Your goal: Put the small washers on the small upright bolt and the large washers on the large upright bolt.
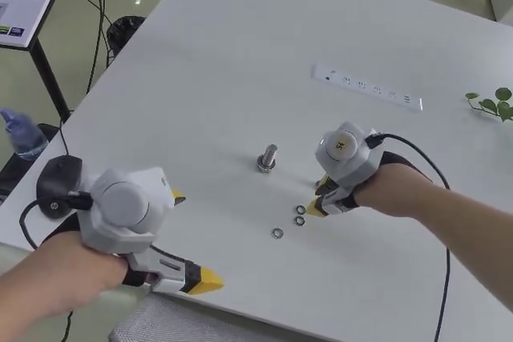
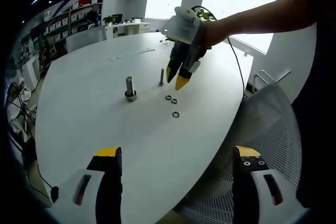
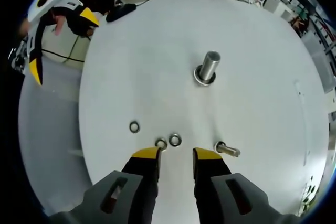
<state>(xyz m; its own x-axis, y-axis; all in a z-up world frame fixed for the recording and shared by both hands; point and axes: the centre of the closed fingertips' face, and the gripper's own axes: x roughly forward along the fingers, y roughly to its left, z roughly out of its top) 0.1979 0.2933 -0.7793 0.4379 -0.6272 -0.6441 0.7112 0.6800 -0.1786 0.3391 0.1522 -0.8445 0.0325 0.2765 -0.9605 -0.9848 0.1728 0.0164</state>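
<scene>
Now the right tool, parted and empty, hangs over washers lying by the near edge of the tabletop, beside the small bolt. Pickup seems in hand; next it must pinch one washer. The left tool hangs released.

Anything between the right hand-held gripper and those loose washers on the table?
Nothing visible. The right hand-held gripper, jaws apart, points at two washers just ahead of its tips, with bare table between. The small bolt stands off to the side, beside one jaw.
</scene>
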